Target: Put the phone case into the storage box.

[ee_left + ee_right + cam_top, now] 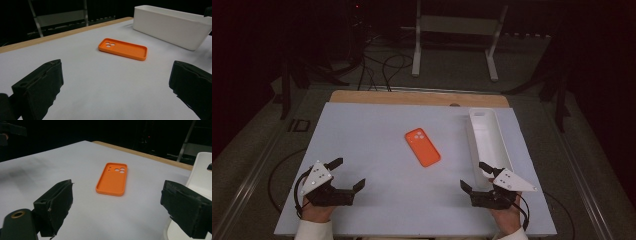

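Phone case: an orange phone case [423, 147] is seen at the centre of the high view, lying flat on the white table [377, 150], hollow side up, its camera cut-outs at the far end (three round holes can be counted in the left gripper view).
Left gripper: the left gripper [348, 174] is held at the lower left of the high view, jaws spread wide apart with nothing between them; it is well apart from the phone case.
Right gripper: the right gripper [473, 175] is held at the lower right of the high view, jaws likewise spread apart and empty, just beside the near end of the bin.
Bin: a long white bin [497, 145] is placed at the right of the high view, lengthwise along the table, near the phone case but not touching it.
Table edge: a wooden strip [417, 97] is seen along the far side.
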`<state>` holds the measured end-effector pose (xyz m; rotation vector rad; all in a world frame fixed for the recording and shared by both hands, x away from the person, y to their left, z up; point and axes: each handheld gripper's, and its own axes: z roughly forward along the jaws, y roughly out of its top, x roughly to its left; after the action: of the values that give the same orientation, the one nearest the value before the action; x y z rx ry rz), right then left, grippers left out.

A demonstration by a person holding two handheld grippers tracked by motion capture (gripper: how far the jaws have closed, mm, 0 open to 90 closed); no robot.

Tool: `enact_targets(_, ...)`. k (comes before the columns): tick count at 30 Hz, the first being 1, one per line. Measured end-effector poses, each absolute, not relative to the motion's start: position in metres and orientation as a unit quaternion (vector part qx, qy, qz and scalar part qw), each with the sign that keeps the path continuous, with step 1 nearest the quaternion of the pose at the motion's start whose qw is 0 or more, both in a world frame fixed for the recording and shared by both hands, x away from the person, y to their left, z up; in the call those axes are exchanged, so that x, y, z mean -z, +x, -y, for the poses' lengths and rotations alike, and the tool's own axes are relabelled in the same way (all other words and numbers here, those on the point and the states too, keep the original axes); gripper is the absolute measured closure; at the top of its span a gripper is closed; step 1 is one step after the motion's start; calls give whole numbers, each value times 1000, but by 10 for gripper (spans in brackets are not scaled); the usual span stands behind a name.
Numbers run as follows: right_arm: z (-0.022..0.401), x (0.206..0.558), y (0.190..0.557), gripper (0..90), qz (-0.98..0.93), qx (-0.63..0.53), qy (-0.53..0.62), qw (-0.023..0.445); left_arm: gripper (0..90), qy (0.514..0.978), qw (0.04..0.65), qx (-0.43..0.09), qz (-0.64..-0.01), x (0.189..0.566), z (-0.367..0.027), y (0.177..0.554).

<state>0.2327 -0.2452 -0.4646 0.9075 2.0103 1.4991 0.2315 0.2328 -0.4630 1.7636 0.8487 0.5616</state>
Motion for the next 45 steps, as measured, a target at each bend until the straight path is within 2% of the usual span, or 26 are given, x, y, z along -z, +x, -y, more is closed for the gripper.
enact_targets(22,243,469,233,105,-730,-549,334,232,0,736,526,-229,-359,460,-231,231)
enact_targets(45,246,469,235,104,-721,-555,344,232,0,749,526,-221,-336,447,-202,252)
